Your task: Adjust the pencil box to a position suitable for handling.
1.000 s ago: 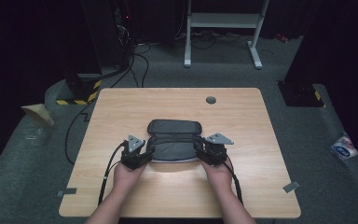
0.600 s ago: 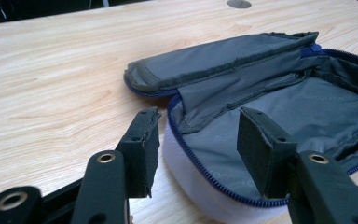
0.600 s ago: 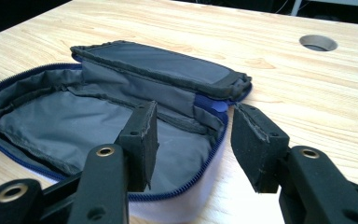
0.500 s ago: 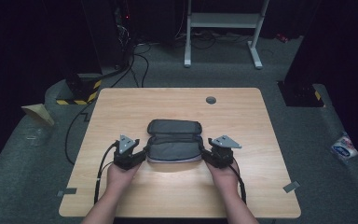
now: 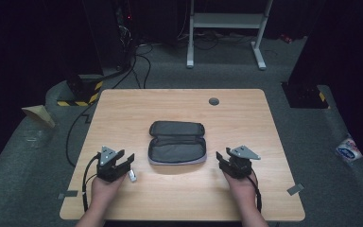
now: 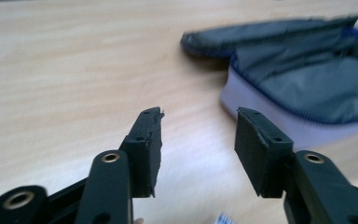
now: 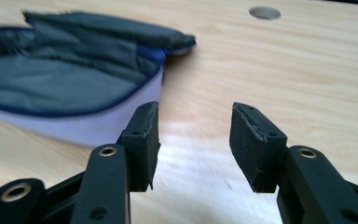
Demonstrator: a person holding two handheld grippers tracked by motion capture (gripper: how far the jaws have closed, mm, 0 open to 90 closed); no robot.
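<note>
On the left, near the tabletop's (image 5: 123, 109) front-left corner, the left tool (image 5: 123, 165) rests in the person's left hand (image 5: 105, 188), its cable looping off the left edge. Its jaws stand apart with nothing between them; the left tool's pads press on nothing, and bare wood shows in the gap in the left gripper view. They have just been closing a little. A small white object (image 5: 132, 176) lies on the wood just beside this tool, too small to identify.

In the middle of the tabletop lies the grey pouch (image 5: 177, 142), unzipped and spread open, its lid flap folded back toward the far edge, a blue zip line running round its pale rim. Both tools are clear of it, one to each side.

Toward the front-right, the right tool (image 5: 223, 160) sits in the right hand (image 5: 242, 185), jaws parted and empty. A round grommet hole (image 5: 213, 101) marks the far edge.
</note>
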